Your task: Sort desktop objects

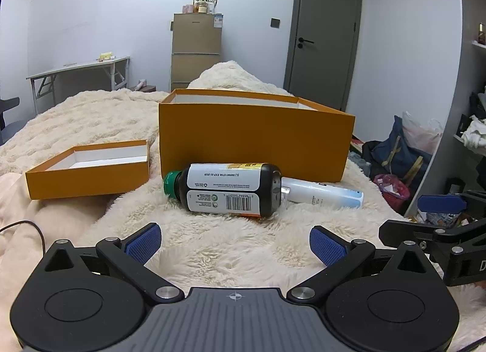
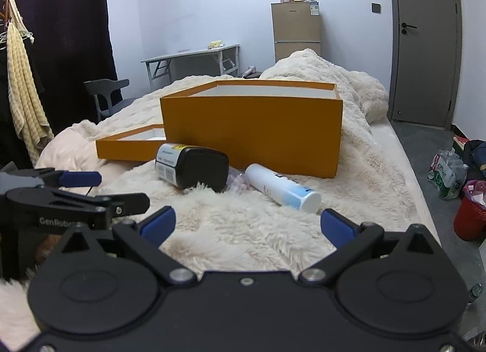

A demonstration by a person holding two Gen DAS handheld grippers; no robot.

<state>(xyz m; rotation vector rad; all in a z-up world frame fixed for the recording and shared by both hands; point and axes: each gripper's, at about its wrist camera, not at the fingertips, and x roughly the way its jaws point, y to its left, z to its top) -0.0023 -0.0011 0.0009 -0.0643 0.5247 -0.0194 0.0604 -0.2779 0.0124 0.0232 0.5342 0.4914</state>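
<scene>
Left wrist view, item list: left gripper (image 1: 235, 244), jaws spread wide, nothing between them, poised over the fluffy cream blanket (image 1: 212, 248). Ahead, a dark bottle (image 1: 224, 189) with green cap (image 1: 170, 185) lies on its side, touching the front wall of the large orange box (image 1: 255, 139). A white tube (image 1: 322, 195) lies just behind the bottle's base. A shallow orange lid (image 1: 88, 170) sits open-side up left of the box.

Progress: judged not yet begun; both items lie outside the box, whose visible interior looks bare. Both remain to be picked and placed.

Right wrist view: right gripper (image 2: 247, 226), likewise wide and empty. It adds a small pinkish packet (image 2: 238, 183) between bottle and tube, unseen from the left; the green cap shows only from the left.
</scene>
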